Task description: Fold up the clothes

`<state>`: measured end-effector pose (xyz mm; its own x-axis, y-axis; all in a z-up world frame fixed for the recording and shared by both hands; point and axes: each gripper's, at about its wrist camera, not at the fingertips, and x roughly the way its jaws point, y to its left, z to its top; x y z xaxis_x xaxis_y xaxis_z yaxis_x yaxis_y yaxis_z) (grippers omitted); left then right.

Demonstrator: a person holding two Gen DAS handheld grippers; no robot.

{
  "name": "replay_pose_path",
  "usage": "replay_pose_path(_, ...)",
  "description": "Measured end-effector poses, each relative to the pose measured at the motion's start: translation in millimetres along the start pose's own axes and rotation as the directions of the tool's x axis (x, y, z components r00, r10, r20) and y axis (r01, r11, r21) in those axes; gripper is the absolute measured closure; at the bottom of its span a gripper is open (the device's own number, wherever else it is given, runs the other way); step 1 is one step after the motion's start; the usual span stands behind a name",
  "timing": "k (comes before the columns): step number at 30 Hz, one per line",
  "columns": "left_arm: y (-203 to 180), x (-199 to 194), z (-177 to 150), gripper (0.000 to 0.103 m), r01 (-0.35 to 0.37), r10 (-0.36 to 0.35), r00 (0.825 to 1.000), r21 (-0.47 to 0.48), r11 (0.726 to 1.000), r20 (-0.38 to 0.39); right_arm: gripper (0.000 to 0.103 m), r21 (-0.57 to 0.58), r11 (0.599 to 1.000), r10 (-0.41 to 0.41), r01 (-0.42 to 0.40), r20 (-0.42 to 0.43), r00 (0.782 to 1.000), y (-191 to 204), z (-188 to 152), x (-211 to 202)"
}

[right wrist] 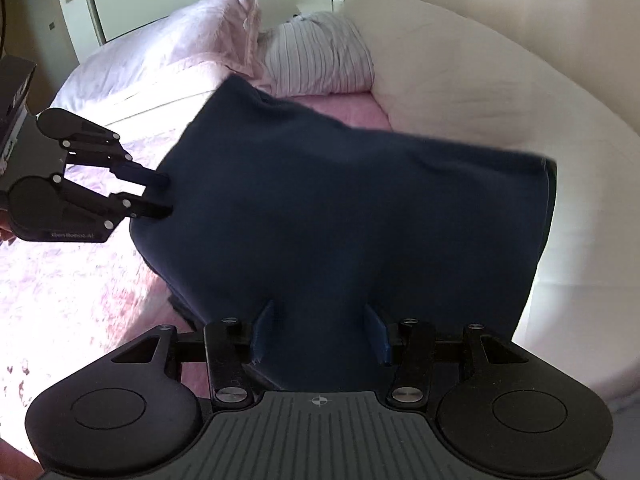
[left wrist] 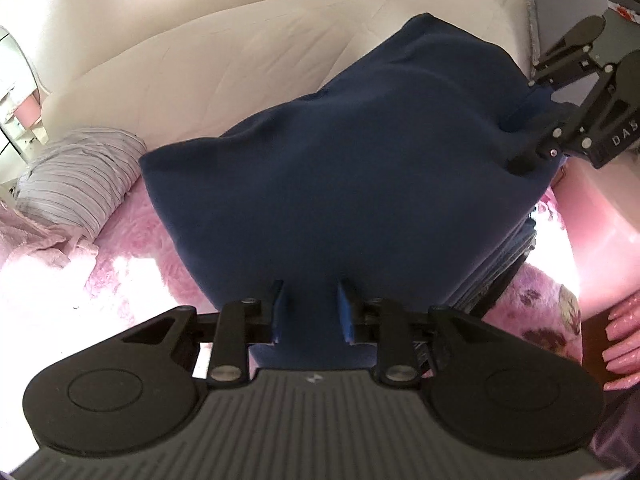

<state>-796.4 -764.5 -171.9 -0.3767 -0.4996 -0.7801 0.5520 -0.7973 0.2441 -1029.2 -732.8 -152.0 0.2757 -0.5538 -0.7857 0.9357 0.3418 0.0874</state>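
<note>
Left gripper [left wrist: 310, 308]: jaws set at a narrow gap, blue pads [left wrist: 345, 312] pressed against a bunch of navy garment [left wrist: 340, 168] gathered between them; grip on the near edge of the cloth. Same gripper [right wrist: 158, 196] from the right wrist view: both black fingers entering the left edge of the navy garment [right wrist: 340, 208], fabric pinched between them. Right gripper [right wrist: 320, 330]: jaws somewhat wider, a thick fold of the garment filling the gap, pads in contact on both sides. Same gripper [left wrist: 532, 124] from the left wrist view: fingers clamped on the far right corner of the garment. Navy garment: held up off the bed between the two grippers, stretched across and sagging at the centre, lower edge hanging toward the pink fuzzy blanket [left wrist: 132, 272]. Beyond the garment: cream padded headboard [left wrist: 240, 48], curving around its far side. To the left of the garment in the left wrist view: striped pillow [left wrist: 80, 176], lying against the headboard base. Beside the pillow, farther from the garment: crumpled pale pink cover [right wrist: 208, 28]. Below right of the garment in the left wrist view: dark folded fabric layers, partly hidden, kind not distinguishable.
</note>
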Motion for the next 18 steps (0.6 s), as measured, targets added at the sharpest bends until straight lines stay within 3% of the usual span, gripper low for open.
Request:
replay_pose_path(5,25.7,4.3,22.2,0.078,-0.033,0.034,0.999,-0.044,0.998,0.024,0.053,0.007,1.0,-0.009,0.009,0.003,1.0,-4.6,9.3,1.8)
replay_pose_path(11,75.4,43.3,58.1,0.078,-0.059,0.063,0.998,-0.133,0.989,0.026,0.053,-0.022,0.999,-0.025,0.026,0.007,1.0,-5.0,3.4,2.2)
replay_pose_path(15,94.8,83.6,68.9,0.081,-0.046,0.04,0.998,-0.168,0.985,-0.039,0.053,-0.05,0.998,-0.04,0.041,0.007,0.999,-2.7,-2.4,5.1)
replay_pose_path(18,88.0,112.7,67.0,0.083,-0.053,0.042,0.995,-0.133,0.99,-0.087,0.053,-0.054,0.997,-0.047,0.047,0.014,0.999,-1.3,-6.4,5.7)
